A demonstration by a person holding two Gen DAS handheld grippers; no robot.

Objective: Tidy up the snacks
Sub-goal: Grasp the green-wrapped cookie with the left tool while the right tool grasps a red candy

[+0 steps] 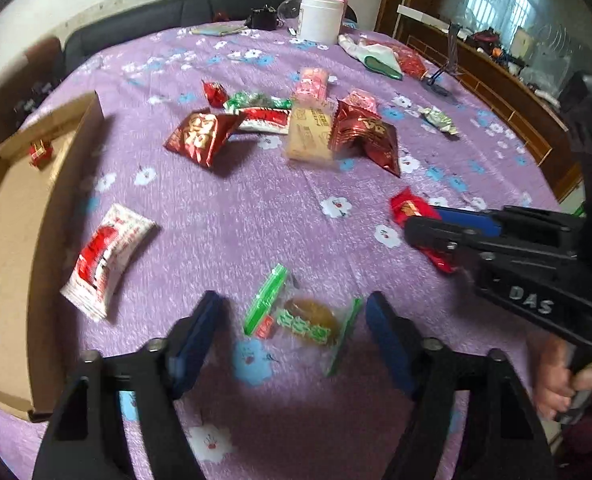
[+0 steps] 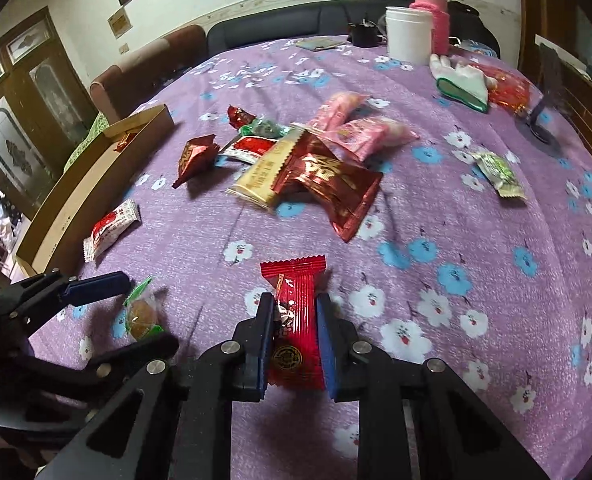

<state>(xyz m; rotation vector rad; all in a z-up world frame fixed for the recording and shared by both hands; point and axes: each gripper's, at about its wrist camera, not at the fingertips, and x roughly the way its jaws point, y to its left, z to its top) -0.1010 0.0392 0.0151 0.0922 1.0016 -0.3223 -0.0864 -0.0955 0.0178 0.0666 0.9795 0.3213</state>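
My left gripper (image 1: 292,320) is open, its blue pads on either side of a clear green-edged snack packet (image 1: 303,320) lying on the purple cloth; the packet also shows in the right wrist view (image 2: 142,312). My right gripper (image 2: 294,320) is shut on a red snack packet (image 2: 296,312), which lies lengthwise between the pads; in the left wrist view the same red packet (image 1: 409,210) sticks out beyond the right gripper (image 1: 423,230). A cardboard box (image 1: 12,240) at the left holds one small red snack (image 1: 40,152).
Loose snacks lie mid-table: a red-white packet (image 1: 104,256), dark red bags (image 1: 200,136) (image 1: 363,136), a tan packet (image 1: 309,134), pink packets (image 2: 351,124) and a green one (image 2: 497,172). At the far edge stand a white tub (image 1: 319,16), a pink flask (image 2: 431,20) and a glove (image 2: 461,78).
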